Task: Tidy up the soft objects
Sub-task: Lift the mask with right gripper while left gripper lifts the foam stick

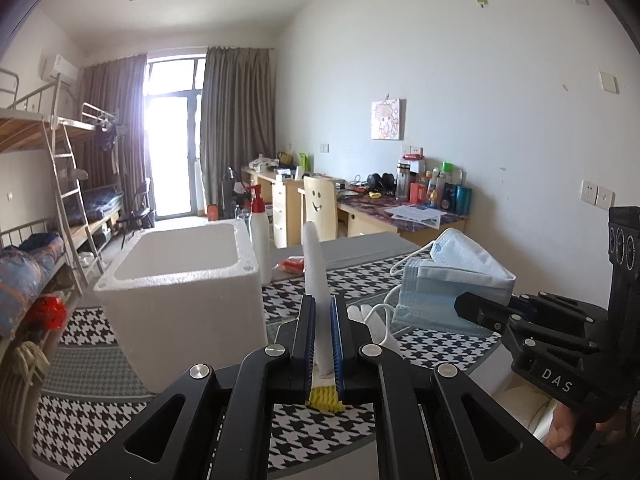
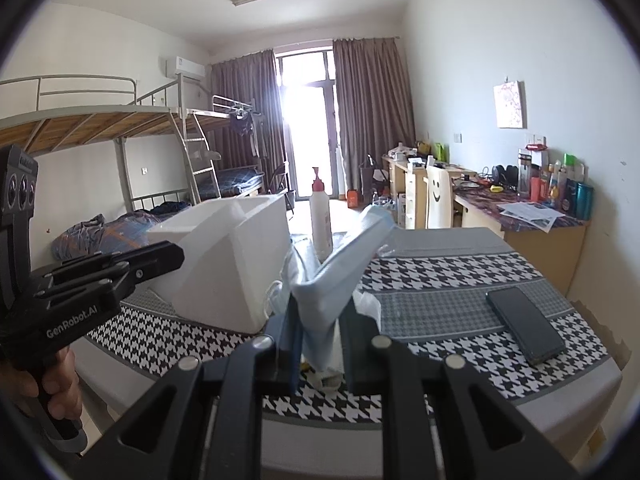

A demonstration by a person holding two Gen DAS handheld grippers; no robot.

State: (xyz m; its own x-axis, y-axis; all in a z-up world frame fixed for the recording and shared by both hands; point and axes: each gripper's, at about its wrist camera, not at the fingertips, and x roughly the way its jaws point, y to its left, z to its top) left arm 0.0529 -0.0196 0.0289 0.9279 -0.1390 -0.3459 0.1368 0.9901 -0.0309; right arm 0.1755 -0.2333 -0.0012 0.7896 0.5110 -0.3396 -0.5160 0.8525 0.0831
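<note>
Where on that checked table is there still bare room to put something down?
The widest bare stretch is the cloth between the masks and the phone, plus the grey strip behind. The foam box is empty inside. It's crowded between box, bottle and masks.

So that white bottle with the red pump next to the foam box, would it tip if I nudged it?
Probably, if pushed high up: the pump bottle is tall and narrow, standing upright on the patterned cloth. It stands right beside the foam box, which might stop a fall that way. Its smooth sides look slippery.
</note>
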